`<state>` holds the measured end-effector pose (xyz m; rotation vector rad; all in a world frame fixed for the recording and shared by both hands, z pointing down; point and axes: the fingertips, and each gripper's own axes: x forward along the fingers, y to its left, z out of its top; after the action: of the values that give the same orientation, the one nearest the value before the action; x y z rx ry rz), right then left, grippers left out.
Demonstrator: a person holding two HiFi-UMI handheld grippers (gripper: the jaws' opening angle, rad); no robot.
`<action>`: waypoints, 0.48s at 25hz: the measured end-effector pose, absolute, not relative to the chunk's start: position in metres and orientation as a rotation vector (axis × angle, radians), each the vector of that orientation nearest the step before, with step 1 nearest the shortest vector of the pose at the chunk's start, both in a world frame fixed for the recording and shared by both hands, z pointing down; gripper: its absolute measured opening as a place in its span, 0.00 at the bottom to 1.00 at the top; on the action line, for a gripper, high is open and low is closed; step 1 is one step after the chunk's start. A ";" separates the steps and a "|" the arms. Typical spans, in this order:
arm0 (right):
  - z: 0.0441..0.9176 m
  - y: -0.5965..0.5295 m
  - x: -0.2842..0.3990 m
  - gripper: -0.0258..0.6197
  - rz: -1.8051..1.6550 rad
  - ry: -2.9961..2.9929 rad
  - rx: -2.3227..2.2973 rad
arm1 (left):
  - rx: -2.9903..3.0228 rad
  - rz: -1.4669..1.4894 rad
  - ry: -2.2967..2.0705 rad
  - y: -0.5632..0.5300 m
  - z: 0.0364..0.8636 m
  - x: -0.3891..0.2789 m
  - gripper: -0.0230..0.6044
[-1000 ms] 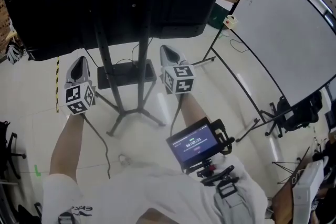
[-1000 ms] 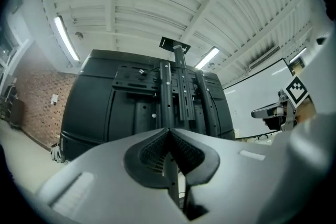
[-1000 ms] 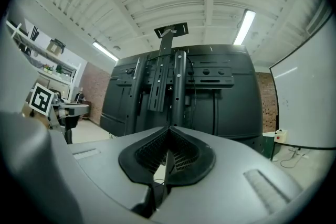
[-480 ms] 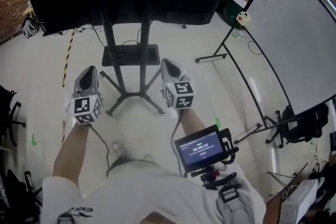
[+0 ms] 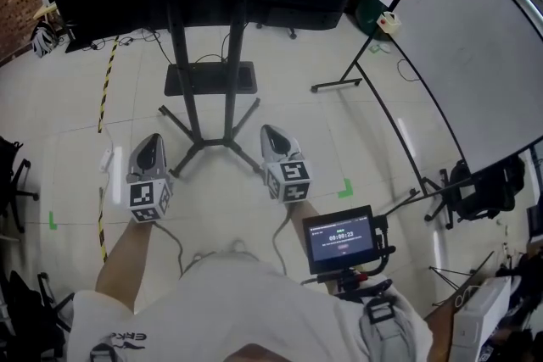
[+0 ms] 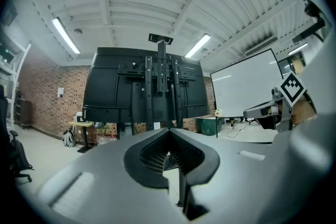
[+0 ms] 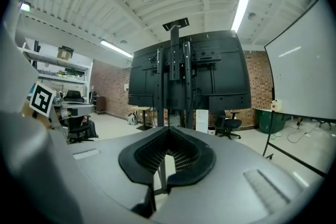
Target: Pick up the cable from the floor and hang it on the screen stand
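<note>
Approach step, nothing picked up yet: left tongs & right tongs are both pinched shut & empty, hovering on the near side of the screen stand legs. Only cable I can make out is a thin dark one on the floor, far left under the screen. Next, prob.: open one pair & drop down to it.

Whiteboard right; striped floor tape left.

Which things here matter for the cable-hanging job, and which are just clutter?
Job: screen stand; black floor cable by its base, probably; left gripper and right gripper, both shut, empty.
Lying about: whiteboard; green bin; black chair; striped floor tape.
</note>
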<state>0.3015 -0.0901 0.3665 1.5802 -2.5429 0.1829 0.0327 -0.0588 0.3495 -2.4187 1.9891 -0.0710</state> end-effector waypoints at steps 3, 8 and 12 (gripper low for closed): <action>0.379 -0.067 0.292 0.06 0.210 -2.523 1.598 | -2.441 -0.081 1.991 -0.040 0.364 0.018 0.04; 0.386 -0.041 0.273 0.06 0.227 -2.484 1.641 | -2.477 -0.107 1.981 -0.020 0.377 -0.012 0.04; 0.389 -0.024 0.260 0.06 0.242 -2.454 1.670 | -2.520 -0.100 1.968 -0.008 0.384 -0.027 0.04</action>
<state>0.2599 -0.0236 0.3886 1.6698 -2.4537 0.2416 -0.0274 -0.0078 0.3841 -2.5205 1.9676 -0.0998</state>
